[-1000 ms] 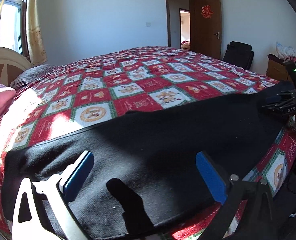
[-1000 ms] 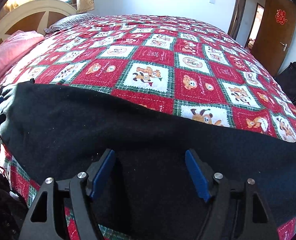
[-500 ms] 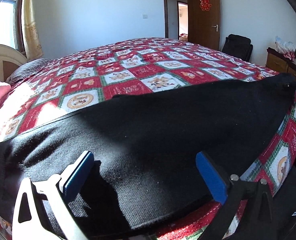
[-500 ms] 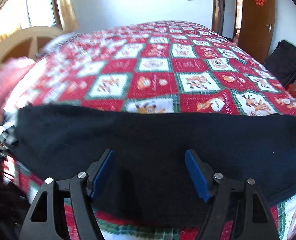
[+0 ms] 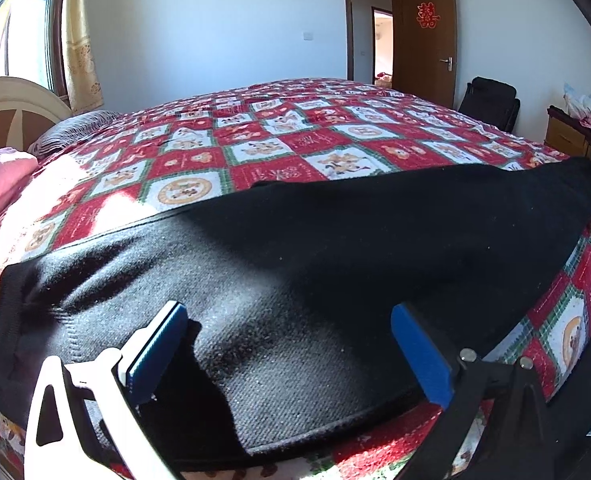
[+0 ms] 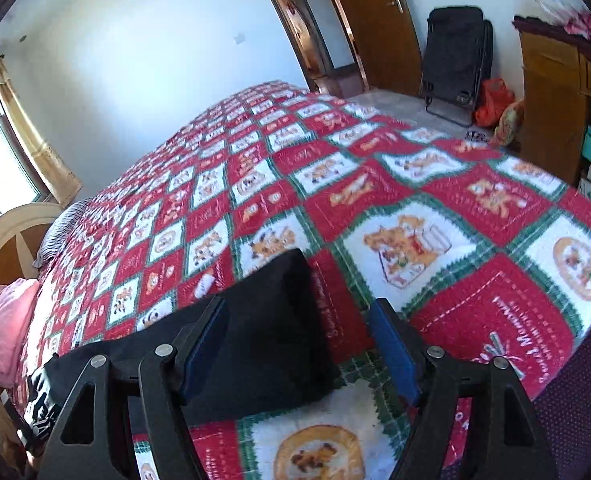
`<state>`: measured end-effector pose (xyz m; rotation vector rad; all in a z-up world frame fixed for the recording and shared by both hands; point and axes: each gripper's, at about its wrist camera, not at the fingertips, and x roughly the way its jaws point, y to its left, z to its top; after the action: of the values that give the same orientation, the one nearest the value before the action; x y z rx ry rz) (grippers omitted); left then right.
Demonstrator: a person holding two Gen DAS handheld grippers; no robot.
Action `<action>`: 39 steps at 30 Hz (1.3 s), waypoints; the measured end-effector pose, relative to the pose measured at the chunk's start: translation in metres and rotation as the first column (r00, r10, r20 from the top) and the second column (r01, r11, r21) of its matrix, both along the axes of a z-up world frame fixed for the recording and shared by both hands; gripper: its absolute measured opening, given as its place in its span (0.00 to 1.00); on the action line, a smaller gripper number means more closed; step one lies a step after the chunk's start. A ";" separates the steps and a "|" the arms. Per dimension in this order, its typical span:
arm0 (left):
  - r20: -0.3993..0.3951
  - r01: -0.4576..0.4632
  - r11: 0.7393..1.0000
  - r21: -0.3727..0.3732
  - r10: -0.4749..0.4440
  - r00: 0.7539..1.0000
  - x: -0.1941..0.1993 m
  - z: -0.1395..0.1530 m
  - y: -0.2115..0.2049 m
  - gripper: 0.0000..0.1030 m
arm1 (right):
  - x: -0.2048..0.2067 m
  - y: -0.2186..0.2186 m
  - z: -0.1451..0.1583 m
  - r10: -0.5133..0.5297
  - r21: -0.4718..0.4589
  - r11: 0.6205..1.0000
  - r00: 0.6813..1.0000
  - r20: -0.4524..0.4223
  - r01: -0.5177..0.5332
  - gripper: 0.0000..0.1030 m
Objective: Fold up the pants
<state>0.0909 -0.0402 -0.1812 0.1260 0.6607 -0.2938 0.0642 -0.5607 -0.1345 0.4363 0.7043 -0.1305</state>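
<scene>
1. Black pants (image 5: 315, 264) lie flat along the near edge of the bed (image 5: 295, 136), stretched left to right over the red, white and green patterned quilt (image 6: 415, 208).
2. Left gripper (image 5: 287, 344) hovers just over the near part of the pants, jaws spread wide, the blue pads (image 5: 157, 350) apart with only dark cloth showing between them, nothing pinched.
3. Sunlight falls across the left end of the pants in the left wrist view, where the cloth bunches into a few wrinkles near its edge.
4. Right gripper (image 6: 299, 344) sits over the right end of the pants (image 6: 263, 320), jaws spread too; the left finger is over the black cloth and the right finger is over bare quilt just beside the cloth's edge.
5. In the right wrist view the end of the pants shows as a squared-off black corner lying on the quilt, near the bed's near edge.
6. Pink pillow (image 6: 7, 328) rests at the far left by the headboard (image 5: 11, 108).
7. Far across the room, a brown door (image 5: 427, 36) stands open, with a black folding chair (image 6: 455, 56) to its right against the wall.
</scene>
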 end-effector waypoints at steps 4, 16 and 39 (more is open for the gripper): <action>0.002 0.001 1.000 0.005 -0.001 1.000 -0.001 0.000 0.000 1.00 | 0.009 0.010 -0.001 0.018 -0.088 0.996 1.000 -0.022 -0.020 0.63; 0.001 -0.001 1.000 0.006 0.001 1.000 -0.003 -0.001 0.001 1.00 | 0.041 0.006 -0.012 0.076 -0.046 0.996 0.992 -0.098 -0.081 0.34; 0.001 0.032 0.999 -0.018 -0.032 0.999 -0.001 0.006 0.007 1.00 | 0.020 0.124 0.053 0.227 0.087 0.967 0.965 0.131 -0.239 0.15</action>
<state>0.0900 -0.0335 -0.1752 0.1190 0.6559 -0.3304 0.0838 -0.4365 -0.0813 0.4518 0.6402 0.1544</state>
